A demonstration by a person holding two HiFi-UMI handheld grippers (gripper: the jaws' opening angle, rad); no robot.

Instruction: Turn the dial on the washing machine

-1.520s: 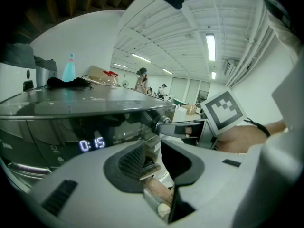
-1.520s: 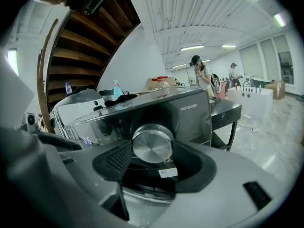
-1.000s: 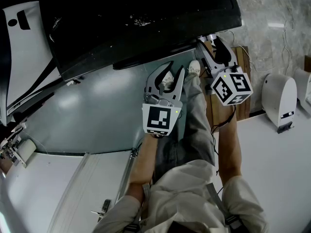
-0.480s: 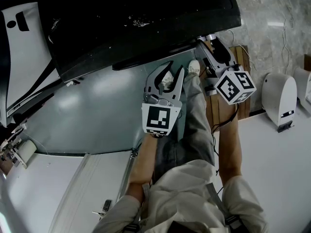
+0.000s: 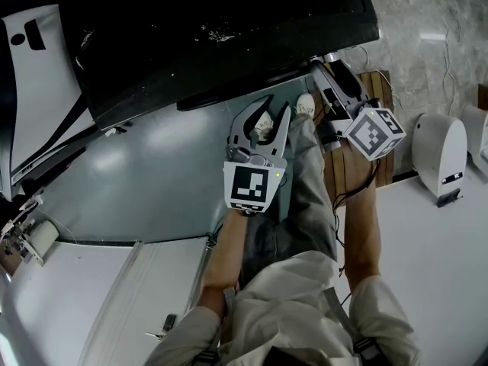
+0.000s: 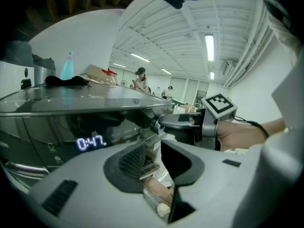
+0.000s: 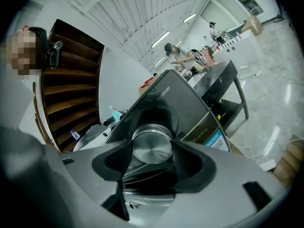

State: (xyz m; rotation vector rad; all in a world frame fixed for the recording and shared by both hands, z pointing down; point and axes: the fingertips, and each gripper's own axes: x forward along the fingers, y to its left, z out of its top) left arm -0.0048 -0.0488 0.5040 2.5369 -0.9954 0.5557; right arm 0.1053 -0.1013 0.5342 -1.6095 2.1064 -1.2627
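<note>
On the dark front of the washing machine (image 7: 197, 106) my right gripper (image 7: 152, 148) clamps the silver dial (image 7: 152, 140), my left gripper (image 6: 156, 148) hangs open and empty, and I fear the smooth metal slips if I twist fast.

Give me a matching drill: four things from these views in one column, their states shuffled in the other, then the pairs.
1 round silver metal dial
2 left gripper
3 right gripper
4 glowing timer digits

A jaws apart, holding nothing
B read 0:47
C gripped between two jaws
D shut on the dial

Pairs: 1-C, 2-A, 3-D, 4-B
</note>
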